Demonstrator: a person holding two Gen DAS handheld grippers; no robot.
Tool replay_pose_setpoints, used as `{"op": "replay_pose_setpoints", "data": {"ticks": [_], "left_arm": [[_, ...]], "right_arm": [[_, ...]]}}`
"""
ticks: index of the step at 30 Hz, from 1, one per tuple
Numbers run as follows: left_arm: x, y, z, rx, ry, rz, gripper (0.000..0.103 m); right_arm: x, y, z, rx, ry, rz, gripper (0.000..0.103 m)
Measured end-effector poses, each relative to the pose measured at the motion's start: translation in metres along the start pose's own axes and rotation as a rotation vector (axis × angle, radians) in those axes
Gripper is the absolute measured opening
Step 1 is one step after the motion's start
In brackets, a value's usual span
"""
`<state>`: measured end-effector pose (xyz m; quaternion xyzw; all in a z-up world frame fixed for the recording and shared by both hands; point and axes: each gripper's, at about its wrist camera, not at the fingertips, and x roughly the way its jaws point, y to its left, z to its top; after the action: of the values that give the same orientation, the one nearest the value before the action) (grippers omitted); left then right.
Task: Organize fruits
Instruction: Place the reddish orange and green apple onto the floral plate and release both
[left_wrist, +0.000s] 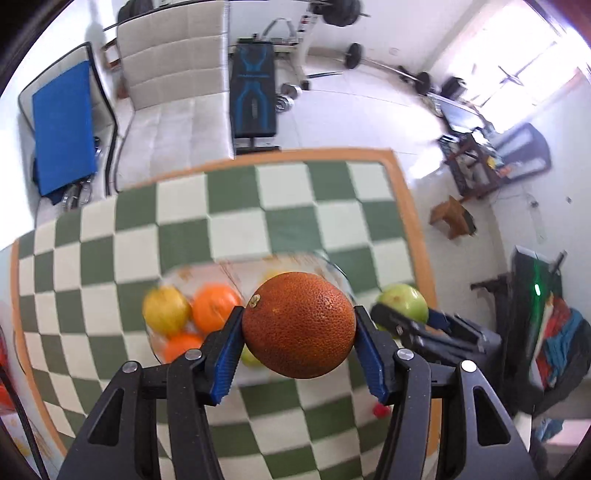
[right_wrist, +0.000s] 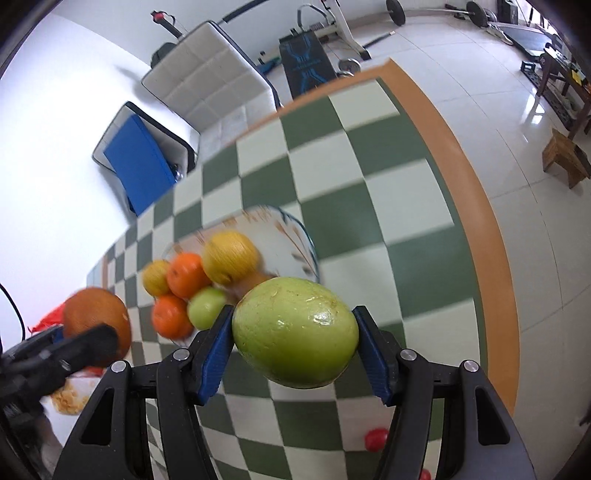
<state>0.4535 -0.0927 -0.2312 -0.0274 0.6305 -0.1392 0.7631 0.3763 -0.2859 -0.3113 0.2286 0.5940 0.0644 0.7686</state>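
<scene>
I am carrying a dark orange (left_wrist: 299, 325) in the left gripper (left_wrist: 299, 328) and a green fruit (right_wrist: 295, 332) in the right gripper (right_wrist: 295, 336), jaws clamping each; I should be lowering both gently into bare spots of the plate (right_wrist: 295, 236).

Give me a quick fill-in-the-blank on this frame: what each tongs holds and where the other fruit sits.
1. The left tongs are shut on a dark ____ fruit.
2. The right tongs are shut on a ____ fruit.
3. The loose fruit sits in a glass ____.
4. The tablecloth is checked white and ____.

Missing words: orange; green; bowl; green
</scene>
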Motion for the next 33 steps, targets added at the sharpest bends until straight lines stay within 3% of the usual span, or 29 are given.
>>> {"op": "replay_pose_setpoints", "data": {"ticks": [6, 14, 19, 28, 30, 33], "left_arm": [[0.083, 0.035, 0.049, -0.064, 0.231, 0.033, 0.054], [0.145, 0.042, 0.052, -0.074, 0.413, 0.069, 0.055], [0.153, 0.037, 0.041, -0.027, 0.438, 0.108, 0.056], [0.151, 0.052, 0.037, -0.062, 0.455, 0.110, 0.058], [0.147, 0.053, 0.038, -0.072, 0.445, 0.103, 0.062], [0.138, 0.058, 0.036, -0.083, 0.419, 0.099, 0.078]], "right_arm": [[0.043, 0.015, 0.045, -0.010, 0.041, -0.029, 0.065], [0.094, 0.016, 0.062, -0.017, 0.139, -0.063, 0.066], [0.102, 0.014, 0.056, -0.038, 0.170, -0.073, 0.066], [0.109, 0.017, 0.057, -0.070, 0.203, -0.078, 0.069], [0.107, 0.018, 0.058, -0.068, 0.206, -0.074, 0.070], [0.101, 0.019, 0.058, -0.071, 0.201, -0.080, 0.072]]}}
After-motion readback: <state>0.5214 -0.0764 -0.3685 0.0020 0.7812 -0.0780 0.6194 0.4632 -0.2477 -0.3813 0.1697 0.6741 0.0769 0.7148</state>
